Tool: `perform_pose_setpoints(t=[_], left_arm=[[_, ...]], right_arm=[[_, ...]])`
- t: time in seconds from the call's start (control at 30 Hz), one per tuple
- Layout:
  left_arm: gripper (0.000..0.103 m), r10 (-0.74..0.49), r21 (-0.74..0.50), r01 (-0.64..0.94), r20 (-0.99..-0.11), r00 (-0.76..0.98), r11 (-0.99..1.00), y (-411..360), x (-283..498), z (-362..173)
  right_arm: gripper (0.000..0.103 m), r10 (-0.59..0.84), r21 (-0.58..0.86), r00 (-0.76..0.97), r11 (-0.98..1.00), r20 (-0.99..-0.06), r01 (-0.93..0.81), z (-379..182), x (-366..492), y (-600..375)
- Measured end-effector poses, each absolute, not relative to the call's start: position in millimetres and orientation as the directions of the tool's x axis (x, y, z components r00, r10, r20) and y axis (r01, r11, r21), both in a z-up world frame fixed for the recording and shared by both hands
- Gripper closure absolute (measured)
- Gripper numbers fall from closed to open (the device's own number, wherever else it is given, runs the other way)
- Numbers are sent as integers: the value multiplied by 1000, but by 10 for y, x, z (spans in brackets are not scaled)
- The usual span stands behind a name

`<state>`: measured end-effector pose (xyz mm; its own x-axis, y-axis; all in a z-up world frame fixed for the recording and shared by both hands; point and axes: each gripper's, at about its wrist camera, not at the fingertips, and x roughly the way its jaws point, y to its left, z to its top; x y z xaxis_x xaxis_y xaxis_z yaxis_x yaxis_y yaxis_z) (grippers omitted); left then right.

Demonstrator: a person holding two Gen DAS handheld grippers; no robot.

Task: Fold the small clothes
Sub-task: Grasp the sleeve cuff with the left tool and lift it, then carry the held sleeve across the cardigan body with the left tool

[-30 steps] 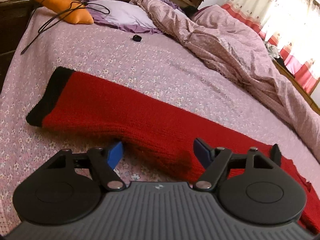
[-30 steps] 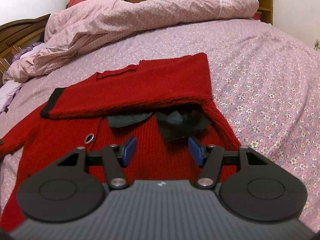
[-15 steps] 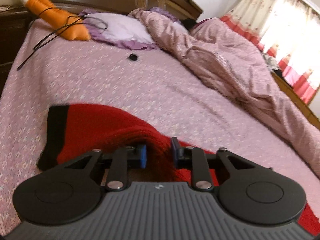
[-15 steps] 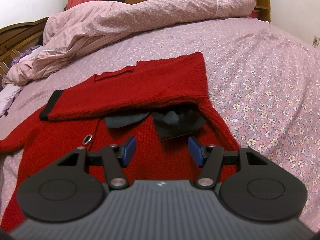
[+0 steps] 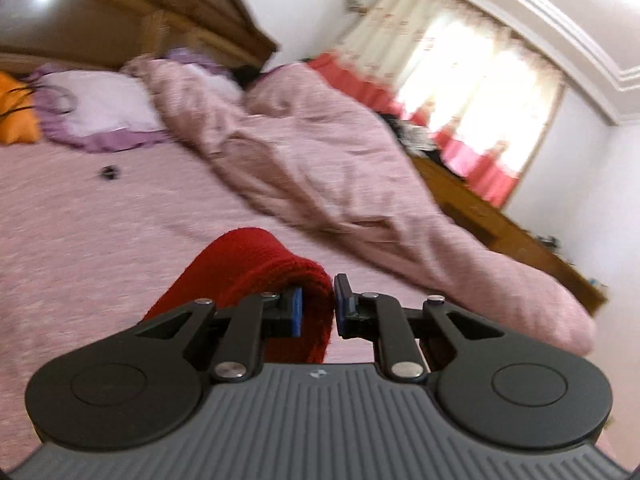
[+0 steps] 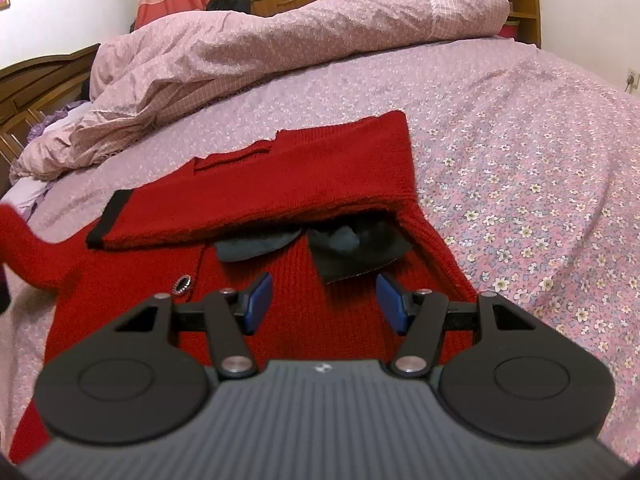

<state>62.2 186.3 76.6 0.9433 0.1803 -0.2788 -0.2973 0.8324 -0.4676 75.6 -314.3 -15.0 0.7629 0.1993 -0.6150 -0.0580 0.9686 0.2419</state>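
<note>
A red knit cardigan (image 6: 304, 184) with black cuffs and a dark collar lies on the bed, one sleeve folded across its chest. My left gripper (image 5: 316, 310) is shut on the other red sleeve (image 5: 248, 264) and holds it lifted off the bed; that raised sleeve also shows at the left edge of the right wrist view (image 6: 24, 248). My right gripper (image 6: 324, 300) is open and empty, hovering just above the cardigan's front near its collar (image 6: 352, 248).
The bed has a pink floral sheet (image 6: 540, 184). A bunched pink duvet (image 5: 320, 168) lies along the far side. A lilac pillow (image 5: 100, 108) and an orange cushion (image 5: 16, 116) sit at the wooden headboard. A small black object (image 5: 109, 172) lies on the sheet.
My left gripper closed on the flat sleeve and has lifted it up off the bed, tilting its view upward. My right gripper has stayed open in place.
</note>
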Motion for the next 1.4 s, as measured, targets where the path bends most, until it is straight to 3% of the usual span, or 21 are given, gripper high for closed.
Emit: perform_pose_setpoints(t=[0.2, 0.4, 0.7, 1.2, 1.3, 1.37, 1.4], left_arm=[[85, 57, -472, -166, -238, 970, 866, 1372, 899, 1005], [85, -70, -458, -60, -260, 963, 887, 807, 1204, 983], [85, -225, -425, 47, -380, 897, 904, -13, 1532, 526], [82, -278, -356, 75, -564, 777, 931, -269, 1696, -131], [74, -291, -344, 88, -603, 743, 935, -256, 1656, -177], [59, -288, -329, 91, -620, 730, 940, -248, 1602, -169], [46, -280, -314, 92, -630, 725, 945, -233, 1557, -167]], right_arm=[[43, 198, 253, 767, 966, -611, -48, -156, 731, -3187], [43, 199, 267, 772, 963, -604, -39, -161, 708, -3231], [43, 189, 287, 771, 958, -609, -8, -205, 690, -3346], [43, 186, 292, 749, 956, -636, 11, -317, 723, -3391], [43, 190, 289, 747, 957, -638, 4, -311, 727, -3376], [43, 189, 285, 746, 959, -639, 1, -307, 724, -3368], [43, 188, 284, 745, 959, -640, 1, -307, 724, -3363]])
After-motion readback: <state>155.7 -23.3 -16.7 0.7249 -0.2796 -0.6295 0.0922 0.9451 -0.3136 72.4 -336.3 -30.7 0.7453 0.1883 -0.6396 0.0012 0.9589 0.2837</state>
